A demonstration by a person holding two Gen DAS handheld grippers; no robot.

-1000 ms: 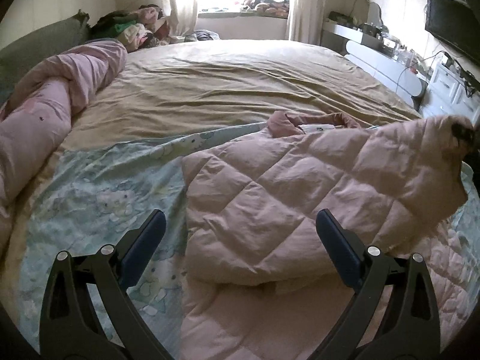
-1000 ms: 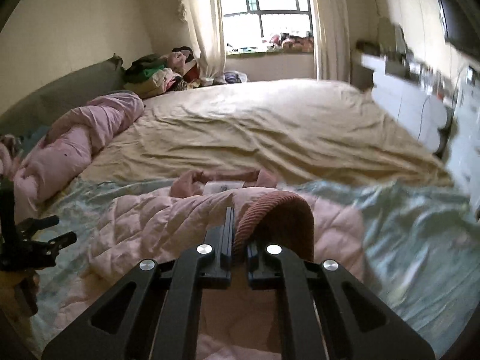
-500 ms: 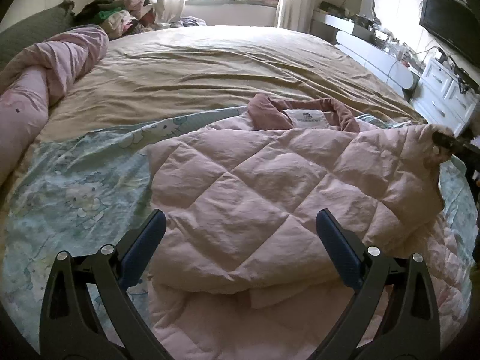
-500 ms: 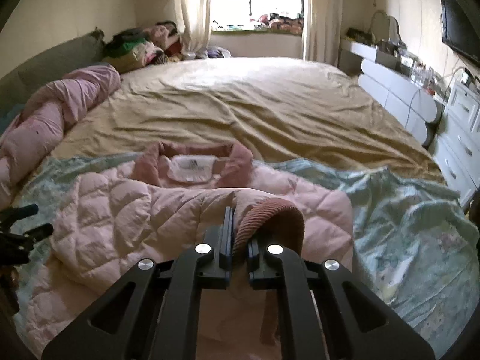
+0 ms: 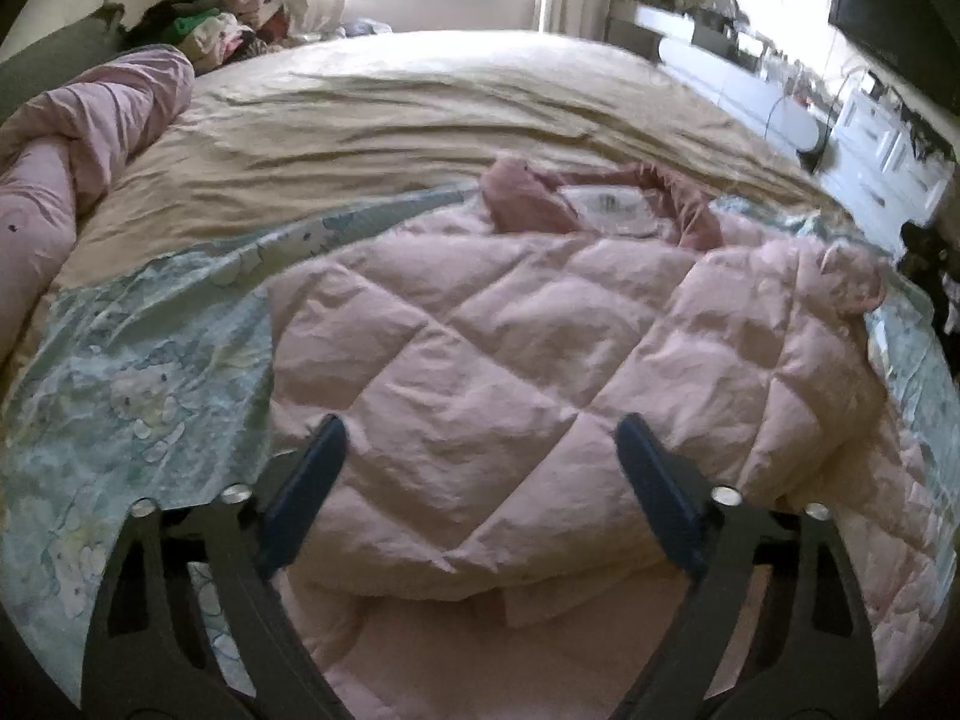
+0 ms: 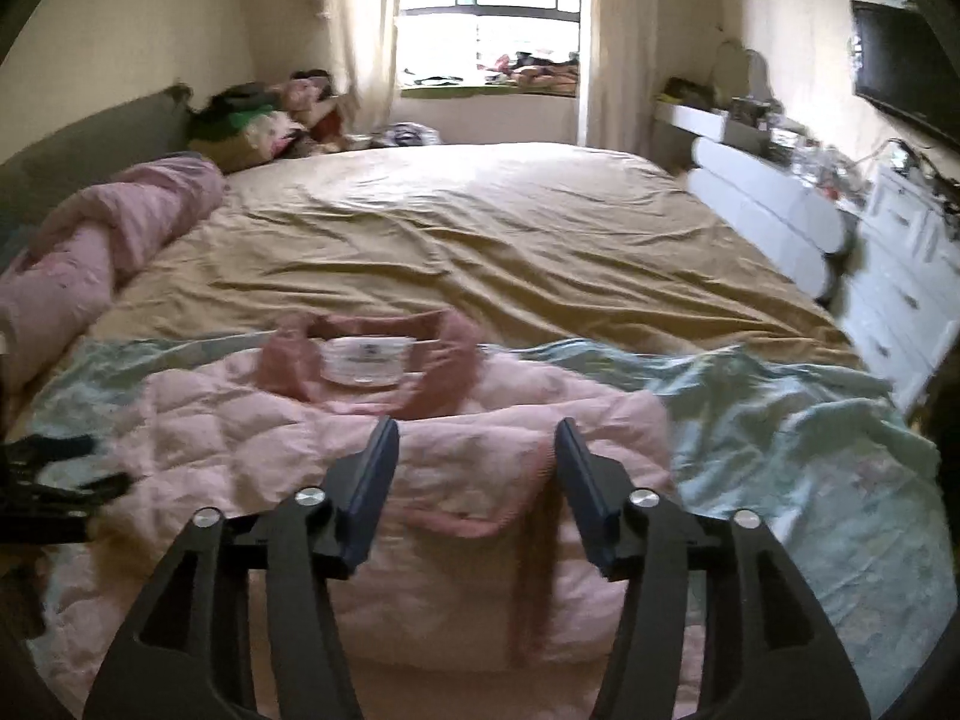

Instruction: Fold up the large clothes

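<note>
A pale pink quilted jacket (image 5: 510, 360) lies on the bed with its darker pink collar (image 5: 528, 204) and white label at the far side. One sleeve is folded across the body, its ribbed cuff (image 5: 852, 282) at the right. My left gripper (image 5: 480, 450) is open and empty over the jacket's near part. In the right wrist view the jacket (image 6: 240, 450) fills the foreground, with the collar (image 6: 444, 378) beyond. My right gripper (image 6: 474, 456) is open over the folded sleeve, whose cuff edge (image 6: 480, 525) lies between the fingers.
The bed has a tan sheet (image 6: 480, 240) and a light blue patterned sheet (image 6: 810, 450) under the jacket. A rolled pink duvet (image 5: 78, 162) lies along the left. A clothes pile (image 6: 258, 120) is at the far left; white drawers (image 6: 900, 276) and a TV (image 6: 906, 72) stand at right.
My right gripper opened and let go of the sleeve cuff, which now lies on the jacket. The sleeve has come down across the body. My left gripper stayed open.
</note>
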